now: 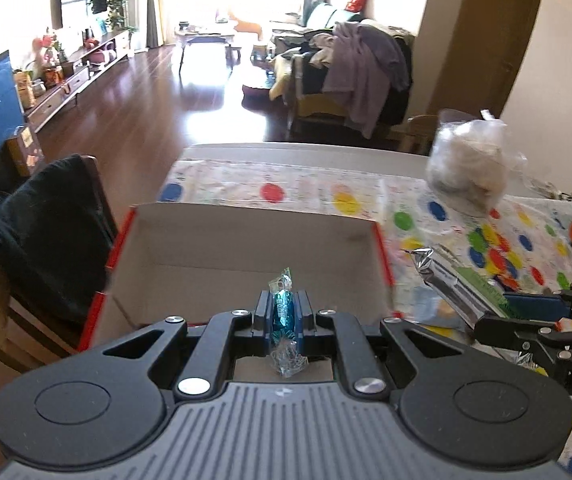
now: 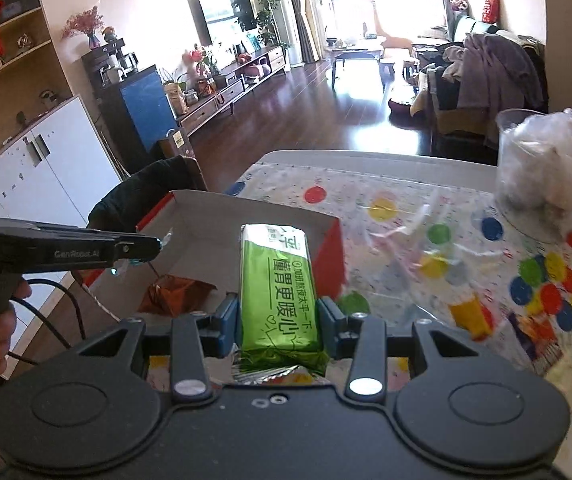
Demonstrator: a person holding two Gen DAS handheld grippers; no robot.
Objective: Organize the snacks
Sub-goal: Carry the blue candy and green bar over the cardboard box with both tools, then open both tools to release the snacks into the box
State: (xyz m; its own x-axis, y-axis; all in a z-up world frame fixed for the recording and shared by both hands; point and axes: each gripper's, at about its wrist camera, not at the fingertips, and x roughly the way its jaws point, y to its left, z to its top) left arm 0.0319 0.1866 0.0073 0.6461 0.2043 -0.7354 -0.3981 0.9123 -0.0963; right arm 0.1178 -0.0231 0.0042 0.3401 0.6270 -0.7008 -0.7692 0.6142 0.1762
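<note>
Both jaws were clamped: right gripper (image 2: 278, 312) held a green snack bar (image 2: 275, 292) w/ Chinese print, over the near edge of the cardboard box (image 1: 245, 236); left gripper (image 1: 283, 312), marked "GenRobot.AI" on its side, pinched a teal candy (image 1: 283, 312) above the box. Inside lay an orange-brown wrapper (image 2: 173, 294). Dotted tablecloth (image 1: 498, 240) underneath.

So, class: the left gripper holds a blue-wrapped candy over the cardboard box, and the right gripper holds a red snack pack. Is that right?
Not quite. The pack in the right gripper is green, not red, as the right wrist view shows: a green snack pack. The left gripper does hold the blue-wrapped candy over the cardboard box.
</note>
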